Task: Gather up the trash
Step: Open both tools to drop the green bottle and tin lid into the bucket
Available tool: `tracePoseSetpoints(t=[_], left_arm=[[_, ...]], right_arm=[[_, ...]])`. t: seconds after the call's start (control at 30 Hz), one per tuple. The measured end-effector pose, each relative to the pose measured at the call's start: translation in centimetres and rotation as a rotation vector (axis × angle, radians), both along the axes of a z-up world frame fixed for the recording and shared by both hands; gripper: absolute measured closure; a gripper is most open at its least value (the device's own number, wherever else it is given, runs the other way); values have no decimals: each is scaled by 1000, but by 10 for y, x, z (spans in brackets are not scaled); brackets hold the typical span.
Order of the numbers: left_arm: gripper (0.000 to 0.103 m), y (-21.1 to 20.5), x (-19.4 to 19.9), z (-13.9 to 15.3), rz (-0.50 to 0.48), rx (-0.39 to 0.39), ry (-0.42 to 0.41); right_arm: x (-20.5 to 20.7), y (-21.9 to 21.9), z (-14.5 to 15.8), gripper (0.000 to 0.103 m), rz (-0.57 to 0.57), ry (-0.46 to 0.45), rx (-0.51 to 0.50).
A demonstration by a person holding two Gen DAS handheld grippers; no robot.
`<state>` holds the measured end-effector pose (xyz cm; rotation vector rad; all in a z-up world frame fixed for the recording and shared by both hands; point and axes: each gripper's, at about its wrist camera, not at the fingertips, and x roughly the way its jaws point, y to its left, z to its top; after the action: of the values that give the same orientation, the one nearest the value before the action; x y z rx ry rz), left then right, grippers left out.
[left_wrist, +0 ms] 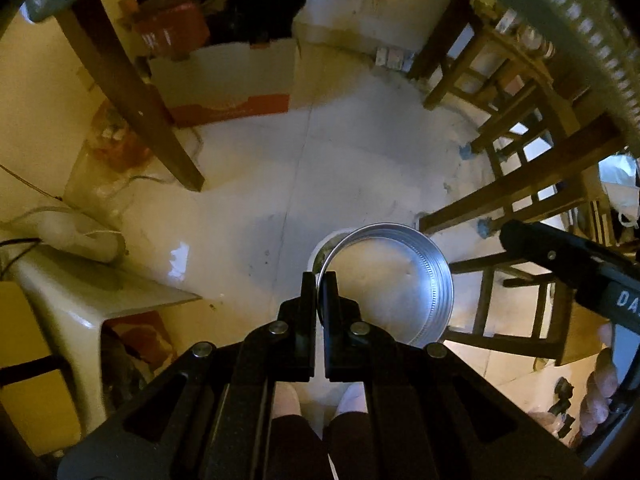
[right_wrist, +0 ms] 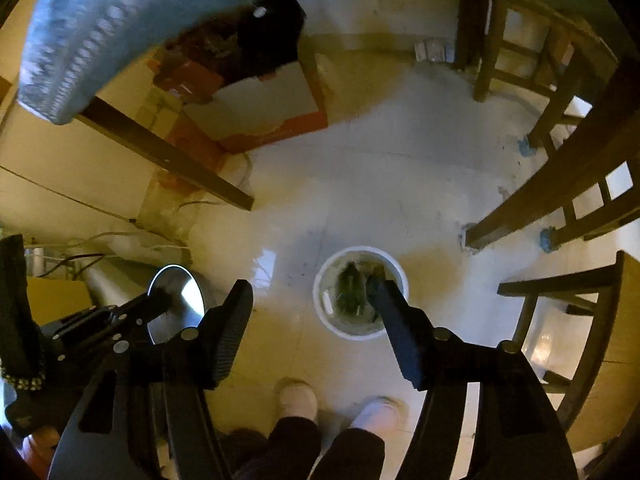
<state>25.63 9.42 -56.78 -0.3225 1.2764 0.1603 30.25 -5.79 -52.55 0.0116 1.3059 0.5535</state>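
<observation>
Metal pan pinched by its rim in the left gripper above the white bin, scraps already inside, right gripper spread and empty; tipping likely next.

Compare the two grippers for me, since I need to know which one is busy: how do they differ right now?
The left gripper is shut on the rim of the metal dish; the right gripper is open and empty. The left is beside the white bin; the right is above it. Both point steeply down at the floor.
</observation>
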Motion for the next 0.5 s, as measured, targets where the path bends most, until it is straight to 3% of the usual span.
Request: tracePoseSetpoints(t=[0.37, 0.4, 0.47, 0.5], left_arm=[[101, -40, 41, -86, -68, -47, 90], [96, -43, 44, -92, -68, -48, 96], [65, -47, 52, -107, -76, -59, 154], [65, -49, 54, -110, -80, -60, 163]], right_arm=[[13, -37, -38, 42, -94, 46, -75], [13, -40, -40, 42, -100, 48, -81], [11, -43, -39, 42, -113, 50, -88], [10, -44, -39, 42, -115, 59, -89]])
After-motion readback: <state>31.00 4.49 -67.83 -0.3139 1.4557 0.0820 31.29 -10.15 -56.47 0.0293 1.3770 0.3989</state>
